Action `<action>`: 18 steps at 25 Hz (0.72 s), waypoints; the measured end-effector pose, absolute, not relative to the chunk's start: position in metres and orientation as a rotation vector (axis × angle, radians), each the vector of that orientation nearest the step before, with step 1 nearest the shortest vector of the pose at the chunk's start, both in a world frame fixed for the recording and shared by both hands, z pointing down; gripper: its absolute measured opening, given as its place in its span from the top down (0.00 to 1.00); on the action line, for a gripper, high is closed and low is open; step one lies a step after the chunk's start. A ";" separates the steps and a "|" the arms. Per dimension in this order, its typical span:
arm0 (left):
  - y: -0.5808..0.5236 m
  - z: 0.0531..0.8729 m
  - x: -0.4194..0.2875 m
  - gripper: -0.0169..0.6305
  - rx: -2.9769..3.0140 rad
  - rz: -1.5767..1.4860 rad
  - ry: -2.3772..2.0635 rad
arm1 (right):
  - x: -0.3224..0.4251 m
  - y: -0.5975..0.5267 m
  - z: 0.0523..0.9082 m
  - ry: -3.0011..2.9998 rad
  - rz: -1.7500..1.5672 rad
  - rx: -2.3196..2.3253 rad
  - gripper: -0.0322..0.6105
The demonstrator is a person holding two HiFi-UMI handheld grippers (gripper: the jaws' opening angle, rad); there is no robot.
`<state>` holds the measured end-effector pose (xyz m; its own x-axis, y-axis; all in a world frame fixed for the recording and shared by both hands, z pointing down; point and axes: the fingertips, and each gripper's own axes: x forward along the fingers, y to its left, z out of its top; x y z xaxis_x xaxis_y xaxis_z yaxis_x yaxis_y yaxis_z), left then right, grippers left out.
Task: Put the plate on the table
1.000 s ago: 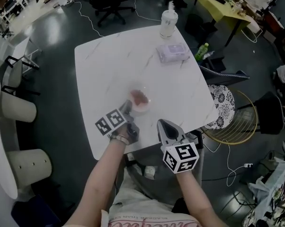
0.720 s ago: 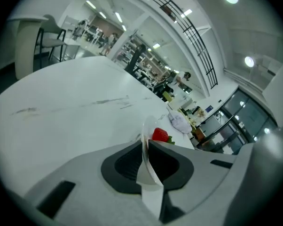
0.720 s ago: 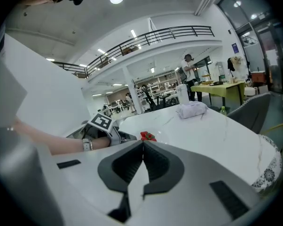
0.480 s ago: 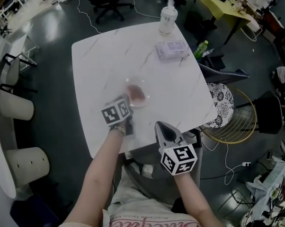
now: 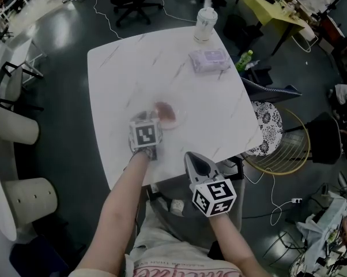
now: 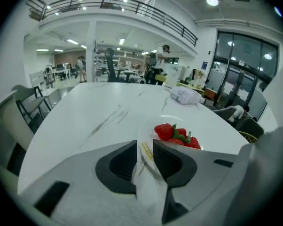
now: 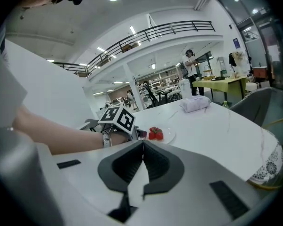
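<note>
A clear plate with red strawberries rests on the white marble table, just past its middle toward me. My left gripper is at the plate's near rim. In the left gripper view the plate's rim lies between the jaws, which are opening, with a gap beside the rim; the strawberries sit just beyond. My right gripper hovers at the table's near edge, shut and empty. From the right gripper view, the left gripper's marker cube hides part of the plate.
A clear bottle stands at the table's far edge, with a pack of wipes beside it. A chair with a patterned cushion stands to the right, white chairs to the left. Cables cross the floor.
My left gripper has moved a little farther onto the table with the plate, and its marker cube now faces up. The right gripper has barely shifted.
</note>
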<state>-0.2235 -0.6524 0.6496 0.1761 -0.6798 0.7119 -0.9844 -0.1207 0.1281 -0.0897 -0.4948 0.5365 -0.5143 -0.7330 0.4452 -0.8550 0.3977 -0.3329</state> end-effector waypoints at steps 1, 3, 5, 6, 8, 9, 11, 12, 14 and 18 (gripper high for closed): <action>-0.654 0.646 -0.226 0.85 1.872 0.647 -1.581 | -0.090 -0.495 0.536 -2.429 0.782 1.406 0.95; -0.655 0.639 -0.229 0.85 1.885 0.595 -1.596 | -0.089 -0.494 0.533 -2.434 0.776 1.410 0.95; -0.655 0.631 -0.227 0.82 1.912 0.543 -1.579 | -0.089 -0.494 0.529 -2.441 0.767 1.417 0.95; -0.653 0.627 -0.226 0.81 1.925 0.520 -1.570 | -0.089 -0.493 0.527 -2.445 0.761 1.422 0.95; -0.650 0.615 -0.225 0.80 1.951 0.480 -1.560 | -0.089 -0.492 0.520 -2.457 0.745 1.430 0.95; -0.647 0.608 -0.223 0.80 1.969 0.453 -1.551 | -0.088 -0.491 0.517 -2.464 0.735 1.434 0.94; -0.640 0.592 -0.217 0.80 2.009 0.394 -1.527 | -0.088 -0.488 0.509 -2.479 0.714 1.434 0.94; -0.635 0.585 -0.215 0.79 2.025 0.371 -1.516 | -0.088 -0.485 0.504 -2.487 0.703 1.433 0.94; -0.620 0.572 -0.212 0.78 2.042 0.341 -1.499 | -0.086 -0.478 0.495 -2.504 0.677 1.430 0.95; -0.587 0.541 -0.213 0.89 2.072 0.315 -1.547 | -0.081 -0.462 0.473 -2.546 0.620 1.432 0.95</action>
<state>-0.2129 -0.5867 0.5414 0.3168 -0.8168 0.4823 -0.9403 -0.2036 0.2729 -0.0809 -0.4621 0.4735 -0.5309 -0.7806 0.3299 -0.8449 0.4573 -0.2775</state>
